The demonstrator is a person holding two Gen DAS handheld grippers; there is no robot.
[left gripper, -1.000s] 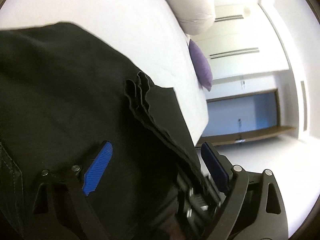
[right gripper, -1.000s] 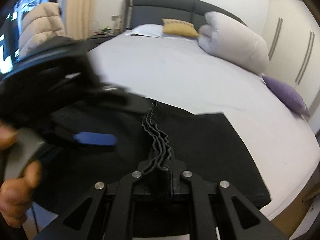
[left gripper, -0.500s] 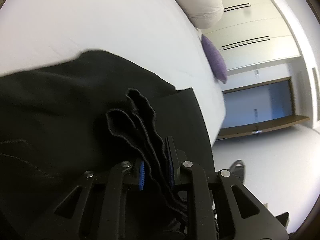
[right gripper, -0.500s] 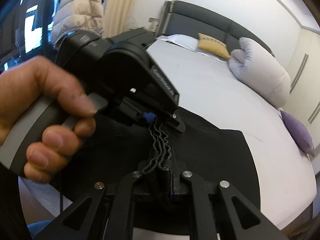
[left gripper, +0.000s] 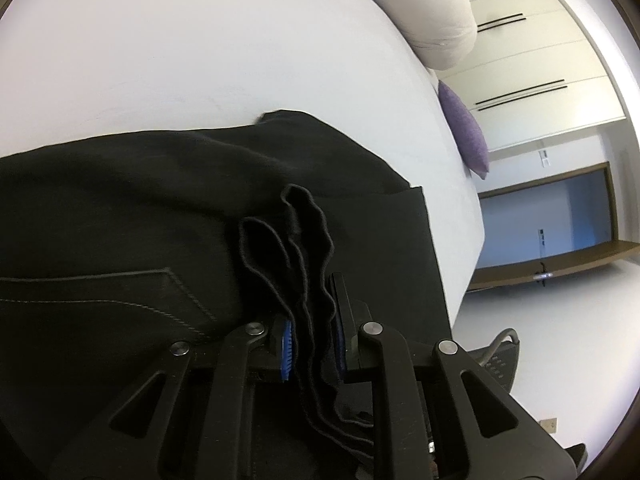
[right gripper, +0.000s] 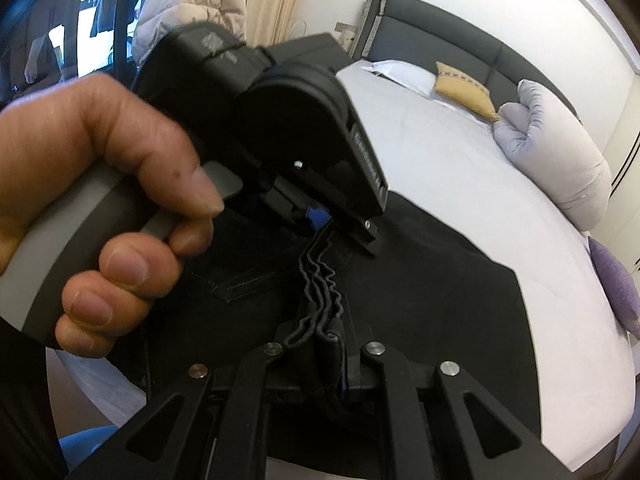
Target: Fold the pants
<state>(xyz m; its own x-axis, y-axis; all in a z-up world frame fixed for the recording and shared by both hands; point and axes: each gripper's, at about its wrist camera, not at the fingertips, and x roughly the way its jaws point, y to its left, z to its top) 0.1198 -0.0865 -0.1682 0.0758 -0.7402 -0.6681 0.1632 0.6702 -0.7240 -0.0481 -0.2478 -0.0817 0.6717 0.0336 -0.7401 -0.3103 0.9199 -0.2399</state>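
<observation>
Black pants [left gripper: 140, 200] lie across the near part of a white bed [left gripper: 200, 60], a back pocket seam showing at the left. My left gripper [left gripper: 310, 314] is shut on a bunch of wavy stacked fabric edges, with its blue pads [left gripper: 286, 344] pressing them from both sides. In the right wrist view my right gripper [right gripper: 326, 344] is shut on the same bunched edge of the pants [right gripper: 420, 280]. Just beyond it, the left gripper [right gripper: 340, 232] pinches that edge, held by a person's hand [right gripper: 100, 200].
A grey bolster [right gripper: 560, 160], a purple cushion [right gripper: 616, 280] and a yellow cushion [right gripper: 464, 88] lie toward the dark headboard [right gripper: 440, 40]. White wardrobe doors [left gripper: 540, 60] and pale floor [left gripper: 540, 320] lie past the bed's edge. A puffy jacket [right gripper: 188, 0] hangs at the left.
My left gripper went from wide open over the pants to shut on the bunched edges. Both hands moved, and the left one now fills the right wrist view.
</observation>
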